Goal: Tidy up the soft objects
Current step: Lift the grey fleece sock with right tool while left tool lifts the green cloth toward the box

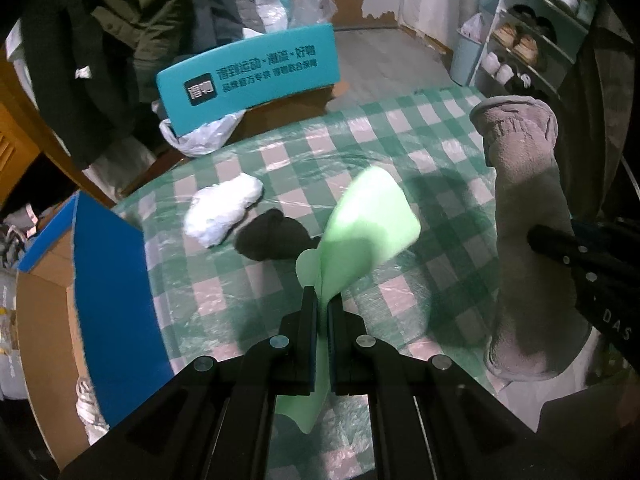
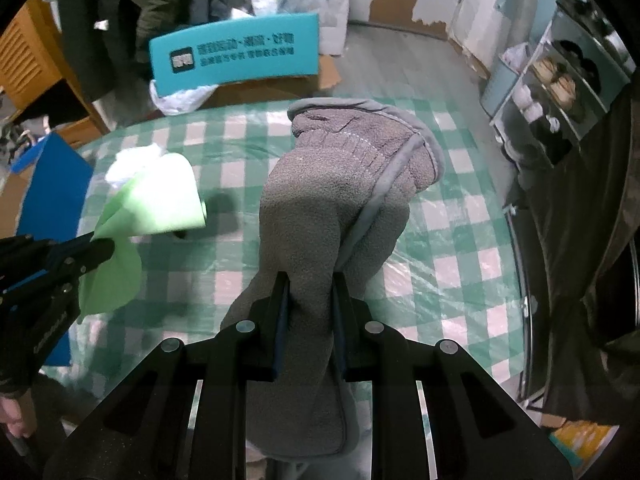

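Note:
My left gripper (image 1: 323, 300) is shut on a light green cloth (image 1: 368, 228) and holds it above the green checked table (image 1: 280, 160). It also shows in the right wrist view (image 2: 156, 200), at the left. My right gripper (image 2: 310, 280) is shut on a grey fleece glove (image 2: 340, 192) held above the table; the glove also hangs at the right of the left wrist view (image 1: 524, 208). On the table lie a white crumpled soft item (image 1: 224, 210) and a black soft item (image 1: 272, 236), beyond the green cloth.
An open cardboard box with blue flaps (image 1: 108, 280) stands at the table's left edge. A teal chair back (image 1: 248, 76) with a plastic bag (image 1: 204, 136) is behind the table. A shoe rack (image 1: 532, 40) stands at the far right.

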Demonstrator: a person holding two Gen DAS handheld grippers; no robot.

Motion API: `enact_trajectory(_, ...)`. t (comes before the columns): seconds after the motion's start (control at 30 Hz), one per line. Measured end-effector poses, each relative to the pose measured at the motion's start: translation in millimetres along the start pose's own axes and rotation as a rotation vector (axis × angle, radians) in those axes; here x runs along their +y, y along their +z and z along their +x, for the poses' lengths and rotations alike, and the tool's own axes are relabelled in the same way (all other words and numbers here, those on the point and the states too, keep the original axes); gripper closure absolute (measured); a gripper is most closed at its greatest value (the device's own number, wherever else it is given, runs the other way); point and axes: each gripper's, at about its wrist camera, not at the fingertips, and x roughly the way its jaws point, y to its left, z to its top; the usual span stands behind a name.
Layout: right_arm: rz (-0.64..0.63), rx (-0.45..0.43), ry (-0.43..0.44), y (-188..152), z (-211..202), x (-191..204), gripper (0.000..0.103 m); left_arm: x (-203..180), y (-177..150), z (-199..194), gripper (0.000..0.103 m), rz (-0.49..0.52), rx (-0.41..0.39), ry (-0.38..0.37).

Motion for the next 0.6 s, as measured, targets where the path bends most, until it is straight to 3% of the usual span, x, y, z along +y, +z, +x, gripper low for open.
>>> enact_trajectory(0.6, -0.101, -0.1, 0.067, 10.4, -48.2, 52.5, 0.085, 45.5, -17.7, -54.1, 0.099, -0.052, -0.078, 0.028)
